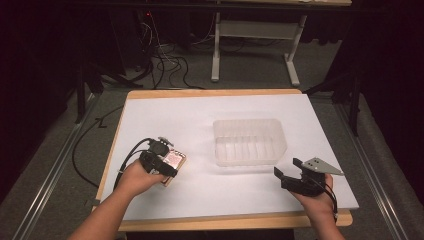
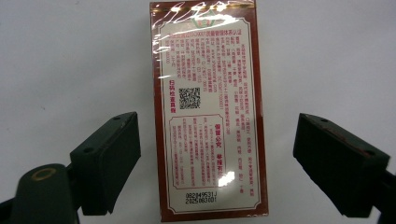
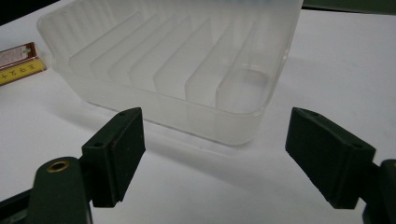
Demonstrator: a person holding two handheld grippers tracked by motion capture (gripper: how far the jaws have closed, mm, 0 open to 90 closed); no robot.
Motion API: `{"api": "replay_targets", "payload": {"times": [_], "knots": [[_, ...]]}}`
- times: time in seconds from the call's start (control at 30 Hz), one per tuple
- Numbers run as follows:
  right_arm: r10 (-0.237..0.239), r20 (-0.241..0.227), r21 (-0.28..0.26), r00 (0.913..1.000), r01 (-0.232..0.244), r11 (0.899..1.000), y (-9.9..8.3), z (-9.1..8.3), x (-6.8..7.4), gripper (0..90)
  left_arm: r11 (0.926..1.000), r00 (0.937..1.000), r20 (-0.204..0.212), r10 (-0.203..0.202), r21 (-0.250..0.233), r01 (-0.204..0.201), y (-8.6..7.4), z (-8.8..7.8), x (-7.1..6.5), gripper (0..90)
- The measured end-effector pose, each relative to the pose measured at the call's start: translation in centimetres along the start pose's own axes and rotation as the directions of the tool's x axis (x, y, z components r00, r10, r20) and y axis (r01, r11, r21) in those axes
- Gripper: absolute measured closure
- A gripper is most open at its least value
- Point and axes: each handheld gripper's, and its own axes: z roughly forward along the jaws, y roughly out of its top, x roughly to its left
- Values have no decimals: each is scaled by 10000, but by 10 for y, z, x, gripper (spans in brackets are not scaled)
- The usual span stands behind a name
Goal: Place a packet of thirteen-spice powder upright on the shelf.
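Bright white table point(image 1: 210, 190), dark surroundings, glare on box point(image 2: 205, 14)

Red-bordered carton point(image 2: 210, 112), lying flat on white table sheet point(image 2: 70, 56): dense Chinese print on pale panel, too small to read; QR code at mid-left beside a column of red characters; stamped near bottom edge, "082049531J" above "2025083001". In right gripper view, carton's yellow edge point(image 3: 21, 72) bearing dark marks, illegible.
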Motion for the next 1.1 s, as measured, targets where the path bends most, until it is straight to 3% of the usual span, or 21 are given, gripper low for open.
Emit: {"api": "replay_targets", "payload": {"times": [0.23, 0.47, 0.73, 1.1], "knots": [[45, 24, 18, 10000, -45, 10000, 0, 0, -1, 203, 9960, 9993, 100, 370, 816, -377, 7, 10, 4, 152], [34, 20, 58, 10000, -34, 10000, 0, 0, -1, 204, 9895, 9979, 216, 617, 1294, -640, 10, 19, 4, 164], [52, 78, 52, 10000, -52, 10000, 0, 0, -2, 209, 9862, 9966, 160, 813, 1436, -828, 11, 22, 4, 280], [33, 91, 11, 10000, -33, 10000, 0, -1, -2, 215, 9892, 9960, -102, 892, 1176, -874, 9, 19, 4, 310]]}}
